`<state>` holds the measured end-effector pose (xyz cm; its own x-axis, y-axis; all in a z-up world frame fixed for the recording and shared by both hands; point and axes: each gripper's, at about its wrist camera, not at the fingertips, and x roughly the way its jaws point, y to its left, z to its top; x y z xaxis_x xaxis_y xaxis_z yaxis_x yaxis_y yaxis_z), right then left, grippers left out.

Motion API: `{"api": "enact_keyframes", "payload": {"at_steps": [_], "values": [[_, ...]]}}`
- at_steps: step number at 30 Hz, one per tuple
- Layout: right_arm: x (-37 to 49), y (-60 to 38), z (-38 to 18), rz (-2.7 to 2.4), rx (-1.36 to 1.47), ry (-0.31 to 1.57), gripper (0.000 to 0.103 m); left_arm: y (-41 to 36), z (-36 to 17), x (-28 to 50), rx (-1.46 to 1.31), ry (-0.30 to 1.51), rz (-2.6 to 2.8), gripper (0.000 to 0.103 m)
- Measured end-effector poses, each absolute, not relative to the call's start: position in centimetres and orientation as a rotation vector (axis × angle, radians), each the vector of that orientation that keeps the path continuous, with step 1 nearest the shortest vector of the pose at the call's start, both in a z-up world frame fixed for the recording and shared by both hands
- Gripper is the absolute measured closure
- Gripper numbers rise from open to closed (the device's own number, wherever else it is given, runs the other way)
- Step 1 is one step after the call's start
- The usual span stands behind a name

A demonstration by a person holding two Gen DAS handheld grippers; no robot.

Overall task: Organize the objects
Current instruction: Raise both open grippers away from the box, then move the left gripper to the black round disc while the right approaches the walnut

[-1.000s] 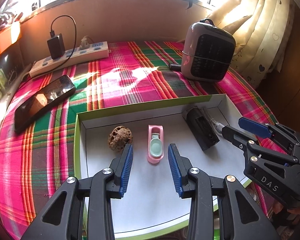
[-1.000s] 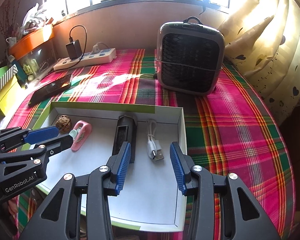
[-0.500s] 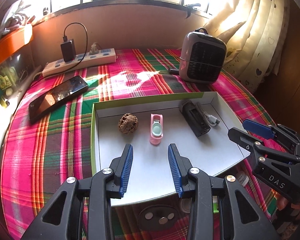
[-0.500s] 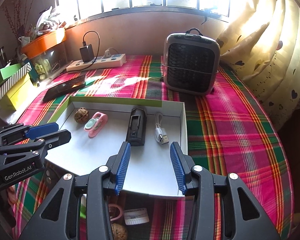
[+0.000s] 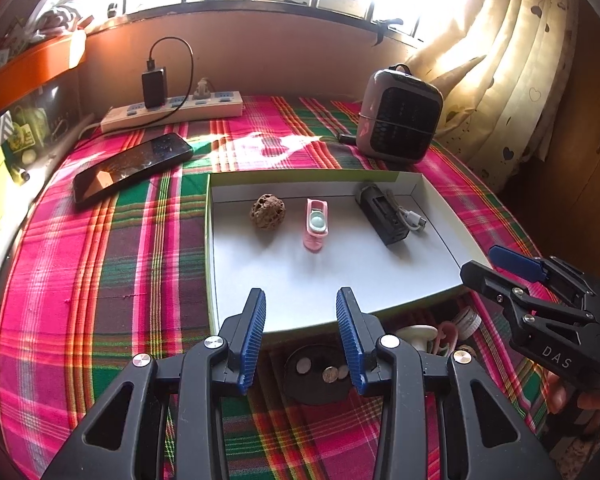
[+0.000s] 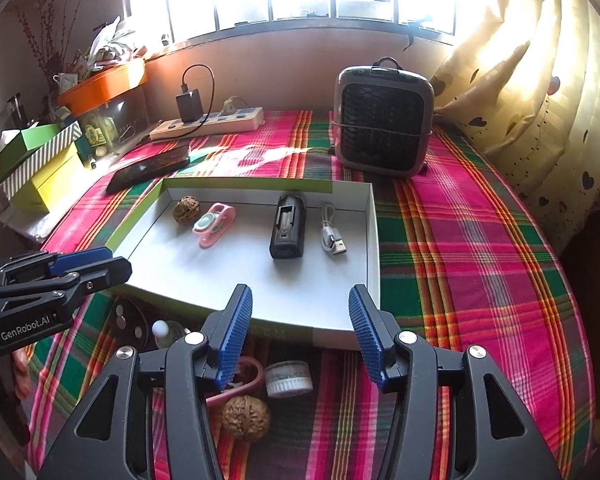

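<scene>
A white tray with a green rim [image 5: 210,240] lies on the plaid cloth. It holds a walnut [image 5: 268,209], a pink clip [image 5: 317,229], a black device [image 5: 384,216] and a white USB cable [image 5: 410,218]. In front of its near edge lie a black dish with coins [image 5: 320,376], another walnut [image 6: 246,418], a white round lid [image 6: 288,378] and a pink ring [image 6: 248,376]. My left gripper [image 5: 300,292] hangs open over the tray's near edge, empty. My right gripper [image 6: 300,289] is beside it, jaws opening, nothing between them.
A phone [image 5: 132,166] and a power strip with a charger [image 5: 172,112] lie at the back left. A grey heater [image 5: 400,124] stands behind the tray. Boxes [image 6: 40,164] crowd the left side and a curtain [image 6: 540,120] hangs on the right.
Both grippers have drawn back from over the tray toward its near edge, bringing the loose items in front of it into view. The right jaws stand wider apart.
</scene>
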<state>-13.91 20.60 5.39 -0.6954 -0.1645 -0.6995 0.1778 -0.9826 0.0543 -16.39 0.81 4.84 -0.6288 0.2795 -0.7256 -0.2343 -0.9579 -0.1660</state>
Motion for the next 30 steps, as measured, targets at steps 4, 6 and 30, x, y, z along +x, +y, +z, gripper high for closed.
{"api": "enact_keyframes", "payload": {"at_steps": [4,6,30], "values": [[-13.1,20.7,5.1,-2.726,1.125,0.017,0.050,0.7,4.8,-15.6,-1.163,-0.086,2.591,0.067],[-12.8,20.8,5.2,-2.729,1.120,0.016,0.050,0.6,4.7,-15.2,-1.160,-0.089,2.581,0.067],[-10.0,20.8,3.7,-2.689,1.139,0.025,0.040,0.1,2.1,-13.5,-1.213,-0.140,2.494,0.063]]}}
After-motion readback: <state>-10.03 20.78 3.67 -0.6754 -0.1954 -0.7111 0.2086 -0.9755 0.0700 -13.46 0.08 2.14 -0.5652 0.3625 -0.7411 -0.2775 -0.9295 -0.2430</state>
